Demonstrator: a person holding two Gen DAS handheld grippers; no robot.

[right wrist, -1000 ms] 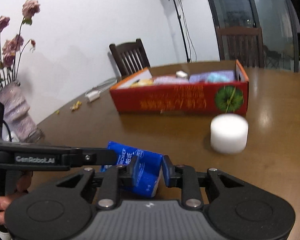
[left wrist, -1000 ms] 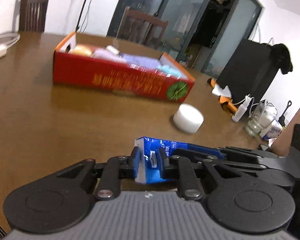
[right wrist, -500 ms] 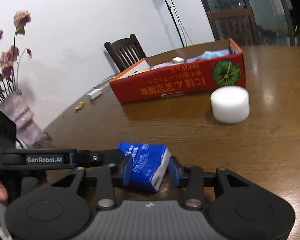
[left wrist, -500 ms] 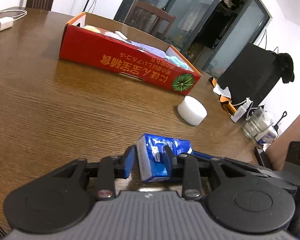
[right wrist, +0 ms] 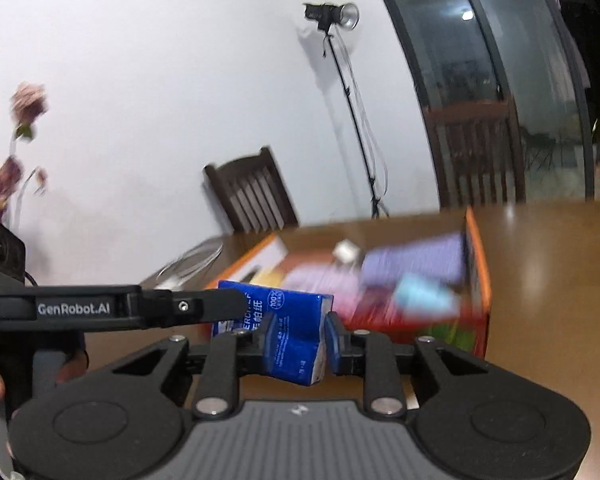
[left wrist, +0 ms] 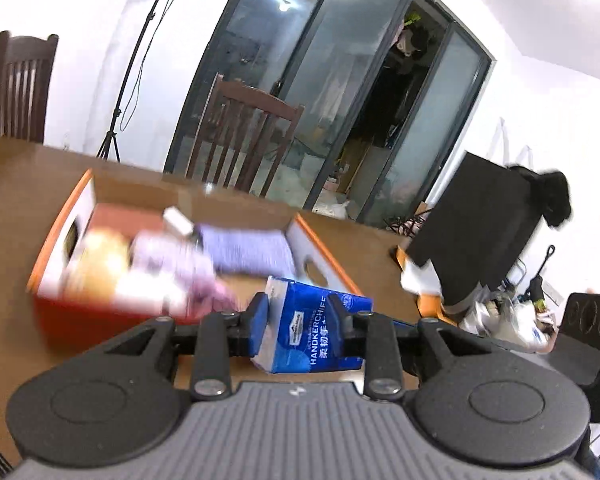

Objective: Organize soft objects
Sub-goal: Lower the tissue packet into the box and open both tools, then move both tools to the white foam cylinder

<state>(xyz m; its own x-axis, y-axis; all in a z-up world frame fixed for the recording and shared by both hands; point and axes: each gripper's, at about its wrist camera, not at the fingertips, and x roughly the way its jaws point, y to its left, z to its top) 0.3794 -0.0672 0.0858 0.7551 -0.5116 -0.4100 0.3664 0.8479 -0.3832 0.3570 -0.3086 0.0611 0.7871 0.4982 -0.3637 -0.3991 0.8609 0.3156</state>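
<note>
A blue handkerchief tissue pack (left wrist: 312,328) is held in the air by both grippers, near the front wall of the red cardboard box (left wrist: 80,312). My left gripper (left wrist: 298,320) is shut on one end of the pack. My right gripper (right wrist: 298,338) is shut on the other end (right wrist: 288,340). The box (right wrist: 476,280) holds several soft items, blurred: a lilac one (left wrist: 248,250), a pink one (left wrist: 168,268), a yellowish one (left wrist: 100,252) and a light blue one (right wrist: 420,296).
The wooden table (left wrist: 4,208) carries the box. Chairs (left wrist: 244,140) stand behind it, and one (right wrist: 252,192) by the wall. A light stand (right wrist: 340,100) is at the back. A vase of dried flowers (right wrist: 8,160) is at the left. Clutter (left wrist: 500,312) lies at the table's right.
Both grippers have lifted the tissue pack off the table and carried it toward the box. The white cylinder that lay on the table is out of view.
</note>
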